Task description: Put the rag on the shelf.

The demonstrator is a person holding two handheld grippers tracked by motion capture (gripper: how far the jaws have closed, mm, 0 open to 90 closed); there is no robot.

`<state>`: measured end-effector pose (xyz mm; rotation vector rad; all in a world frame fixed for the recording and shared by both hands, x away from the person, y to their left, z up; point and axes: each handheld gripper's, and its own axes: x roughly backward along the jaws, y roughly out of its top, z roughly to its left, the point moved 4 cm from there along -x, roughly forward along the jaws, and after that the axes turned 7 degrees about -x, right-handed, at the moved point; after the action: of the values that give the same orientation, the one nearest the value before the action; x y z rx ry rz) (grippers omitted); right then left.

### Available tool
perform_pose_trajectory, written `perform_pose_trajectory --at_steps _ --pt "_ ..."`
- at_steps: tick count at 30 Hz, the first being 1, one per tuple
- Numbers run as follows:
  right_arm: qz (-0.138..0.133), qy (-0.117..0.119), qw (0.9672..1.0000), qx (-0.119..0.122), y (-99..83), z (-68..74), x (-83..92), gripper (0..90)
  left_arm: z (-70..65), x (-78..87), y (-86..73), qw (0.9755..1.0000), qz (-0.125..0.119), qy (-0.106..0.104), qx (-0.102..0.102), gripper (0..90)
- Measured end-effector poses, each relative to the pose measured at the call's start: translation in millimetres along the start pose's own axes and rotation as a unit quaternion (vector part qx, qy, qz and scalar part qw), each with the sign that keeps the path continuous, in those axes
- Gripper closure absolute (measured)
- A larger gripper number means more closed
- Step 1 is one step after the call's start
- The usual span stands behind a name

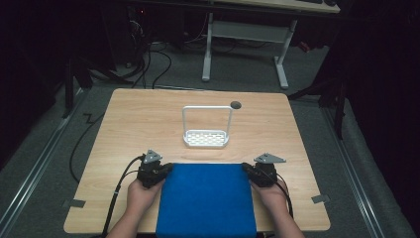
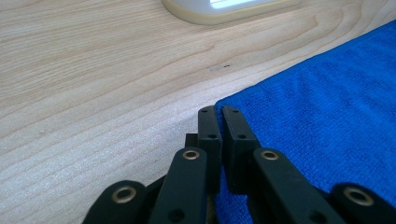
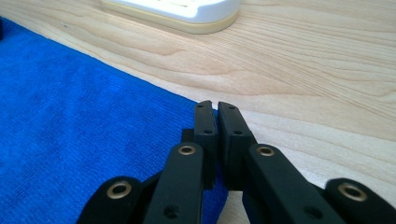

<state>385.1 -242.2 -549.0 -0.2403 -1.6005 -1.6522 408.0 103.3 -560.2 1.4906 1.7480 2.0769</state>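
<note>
A blue cloth lies flat on the near part of the wooden table and hangs a little over the front edge. My left gripper sits at the cloth's far left corner. In the left gripper view the gripper has its jaws together, pinching the corner of the cloth. My right gripper is at the far right corner. The right gripper view shows the gripper likewise shut, with the cloth edge caught between its jaws.
A white perforated tray with a tall wire handle stands just beyond the cloth, mid-table; its base shows in both gripper views. A dark round hole sits behind it. A white-legged desk stands on the floor beyond.
</note>
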Motion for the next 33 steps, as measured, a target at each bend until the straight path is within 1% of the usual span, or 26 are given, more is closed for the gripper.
perform_pose_trajectory --at_steps 5,11,16,19,20,21,22,23,24,25,26,27,28,29,30,31,32,33 --pt "-0.004 0.002 1.0000 -0.004 0.0 -0.9 -0.2 87.7 -1.0 1.7 0.6 0.9999 -0.009 0.002 -0.007 87.0" --pt "-0.020 0.003 0.9998 -0.008 2.3 0.8 6.3 87.6 -2.7 7.7 2.5 0.9997 -0.022 -0.002 -0.009 86.9" --pt "-0.043 0.003 0.9991 -0.004 5.8 4.1 14.4 87.7 -4.6 21.5 9.0 0.9988 -0.049 -0.004 -0.002 86.9" --pt "-0.055 0.005 0.9985 -0.001 7.9 7.0 19.8 87.7 -6.8 29.4 12.2 0.9981 -0.062 0.000 -0.005 86.8" --pt "-0.060 0.005 0.9982 0.001 8.8 8.1 21.9 87.7 -8.3 32.8 13.8 0.9976 -0.069 0.002 -0.007 86.8" --pt "-0.070 0.007 0.9975 0.008 11.1 11.3 27.0 87.6 -10.6 37.1 16.2 0.9969 -0.078 0.004 -0.009 86.9" --pt "-0.070 0.007 0.9975 0.008 11.1 11.3 27.0 87.6 -10.6 37.1 16.2 0.9969 -0.078 0.004 -0.009 86.9" --pt "-0.074 0.009 0.9972 0.010 11.8 12.5 28.6 87.6 -11.8 39.3 17.5 0.9964 -0.083 0.006 -0.012 86.9" --pt "-0.084 0.012 0.9963 0.012 13.9 15.8 33.3 87.7 -14.0 43.3 19.9 0.9953 -0.095 0.011 -0.017 86.9" --pt "-0.084 0.012 0.9963 0.012 13.9 15.8 33.3 87.7 -14.0 43.3 19.9 0.9953 -0.095 0.011 -0.017 86.9" --pt "-0.091 0.013 0.9956 0.016 15.5 18.9 37.5 87.7 -14.6 45.9 21.3 0.9946 -0.102 0.010 -0.017 86.9" --pt "-0.091 0.013 0.9956 0.016 15.5 18.9 37.5 87.7 -15.0 47.3 22.2 0.9944 -0.105 0.008 -0.014 86.9" --pt "-0.099 0.015 0.9948 0.019 17.0 21.6 40.9 87.7 -15.4 49.1 23.6 0.9938 -0.110 0.005 -0.011 86.9" --pt "-0.099 0.015 0.9948 0.019 17.0 21.6 40.9 87.7 -15.7 51.1 24.8 0.9934 -0.114 0.005 -0.011 86.9" --pt "-0.109 0.018 0.9937 0.021 18.7 24.9 44.3 87.7 -16.4 53.3 26.1 0.9929 -0.118 0.004 -0.012 86.9" --pt "-0.109 0.018 0.9937 0.021 18.7 24.9 44.3 87.7 -16.9 55.5 27.3 0.9925 -0.122 0.005 -0.013 86.9" --pt "-0.118 0.018 0.9926 0.024 20.4 28.0 47.4 87.7 -17.7 59.8 29.4 0.9916 -0.129 0.004 -0.012 86.9" --pt "-0.118 0.018 0.9926 0.024 20.4 28.0 47.4 87.7 -17.7 59.8 29.4 0.9916 -0.129 0.004 -0.012 86.9"
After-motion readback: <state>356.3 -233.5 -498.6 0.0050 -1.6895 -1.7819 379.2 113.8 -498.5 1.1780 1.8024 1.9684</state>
